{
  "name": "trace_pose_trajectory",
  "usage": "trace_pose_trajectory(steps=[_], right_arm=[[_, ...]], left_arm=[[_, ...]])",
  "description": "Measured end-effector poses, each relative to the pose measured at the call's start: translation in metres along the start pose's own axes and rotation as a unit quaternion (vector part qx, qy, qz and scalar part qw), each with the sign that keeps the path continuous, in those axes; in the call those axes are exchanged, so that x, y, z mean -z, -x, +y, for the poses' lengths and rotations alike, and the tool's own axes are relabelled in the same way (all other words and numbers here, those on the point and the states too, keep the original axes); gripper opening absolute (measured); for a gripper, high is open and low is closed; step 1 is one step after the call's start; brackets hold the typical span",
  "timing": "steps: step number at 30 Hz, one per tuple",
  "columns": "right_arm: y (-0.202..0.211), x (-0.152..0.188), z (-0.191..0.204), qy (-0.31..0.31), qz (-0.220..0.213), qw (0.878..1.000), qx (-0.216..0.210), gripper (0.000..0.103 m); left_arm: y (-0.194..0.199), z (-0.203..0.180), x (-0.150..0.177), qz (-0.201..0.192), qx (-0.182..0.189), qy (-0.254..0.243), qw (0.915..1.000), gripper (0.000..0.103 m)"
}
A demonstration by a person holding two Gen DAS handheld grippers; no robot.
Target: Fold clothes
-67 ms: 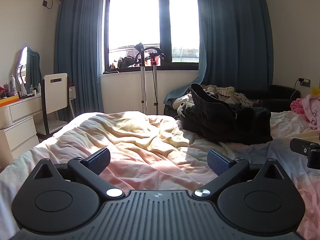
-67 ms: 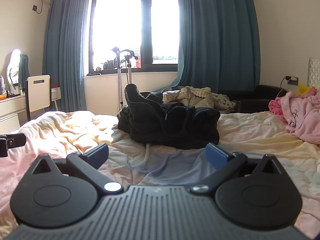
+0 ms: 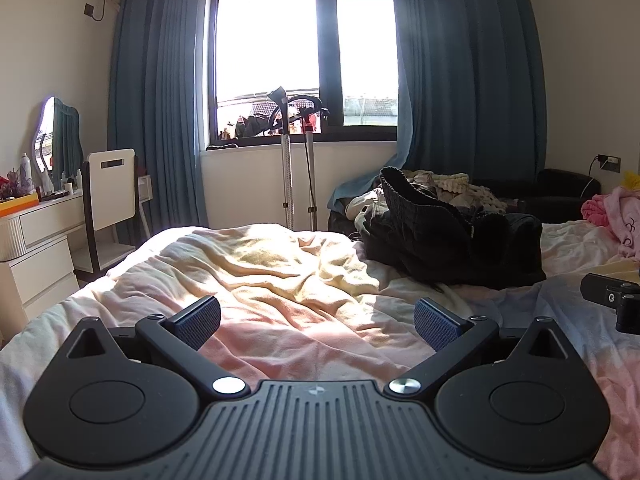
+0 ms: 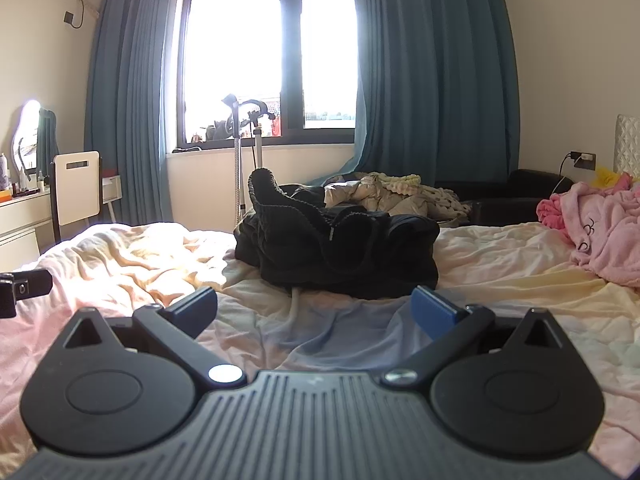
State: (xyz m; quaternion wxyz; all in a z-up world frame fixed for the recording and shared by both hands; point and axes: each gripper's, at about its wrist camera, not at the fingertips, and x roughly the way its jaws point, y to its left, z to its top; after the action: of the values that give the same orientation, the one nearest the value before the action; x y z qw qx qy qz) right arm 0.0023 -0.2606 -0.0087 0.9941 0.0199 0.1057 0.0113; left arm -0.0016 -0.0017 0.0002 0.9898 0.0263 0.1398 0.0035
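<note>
A crumpled black garment (image 4: 340, 248) lies in a heap on the bed, straight ahead in the right wrist view and to the right in the left wrist view (image 3: 448, 240). My right gripper (image 4: 316, 310) is open and empty, low over the sheet, short of the heap. My left gripper (image 3: 318, 320) is open and empty over the rumpled pink and yellow bedding (image 3: 260, 280). Each gripper shows at the edge of the other's view: the right one (image 3: 612, 300), the left one (image 4: 24, 286).
A pink garment (image 4: 600, 232) lies at the right of the bed. A pile of light clothes (image 4: 400, 194) sits on a dark sofa behind the bed. A white chair (image 3: 114, 196) and dresser (image 3: 36, 240) stand left. A garment steamer (image 3: 296, 160) stands by the window.
</note>
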Motion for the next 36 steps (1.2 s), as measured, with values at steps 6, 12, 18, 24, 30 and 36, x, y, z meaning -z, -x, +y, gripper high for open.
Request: trace_pose_trajectory(steps=[6, 12, 18, 24, 30, 36], right_arm=[[-0.0010, -0.0008, -0.0018, 0.003, -0.001, 1.000, -0.001, 0.103], [-0.0002, 0.0007, -0.0019, -0.001, 0.002, 1.000, -0.001, 0.103], [-0.0009, 0.0006, -0.0016, -0.003, 0.004, 1.000, -0.001, 0.103], [-0.0007, 0.0005, -0.0019, -0.006, 0.004, 1.000, -0.002, 0.103], [-0.0006, 0.0005, -0.0025, -0.007, 0.007, 1.000, -0.003, 0.103], [-0.0005, 0.0002, -0.0030, -0.009, 0.008, 1.000, -0.004, 0.103]], left_arm=[[0.0045, -0.0048, 0.0006, -0.009, -0.003, -0.013, 0.9999, 0.103], [-0.0019, 0.0007, 0.0008, -0.005, 0.004, -0.007, 1.0000, 0.103], [-0.0020, -0.0002, 0.0014, -0.006, 0.005, -0.012, 0.9999, 0.103], [-0.0019, -0.0002, 0.0019, -0.007, 0.007, -0.015, 0.9998, 0.103], [-0.0020, -0.0011, 0.0025, -0.008, 0.009, -0.016, 0.9998, 0.103], [-0.0025, -0.0007, 0.0028, -0.007, 0.010, -0.016, 0.9998, 0.103]])
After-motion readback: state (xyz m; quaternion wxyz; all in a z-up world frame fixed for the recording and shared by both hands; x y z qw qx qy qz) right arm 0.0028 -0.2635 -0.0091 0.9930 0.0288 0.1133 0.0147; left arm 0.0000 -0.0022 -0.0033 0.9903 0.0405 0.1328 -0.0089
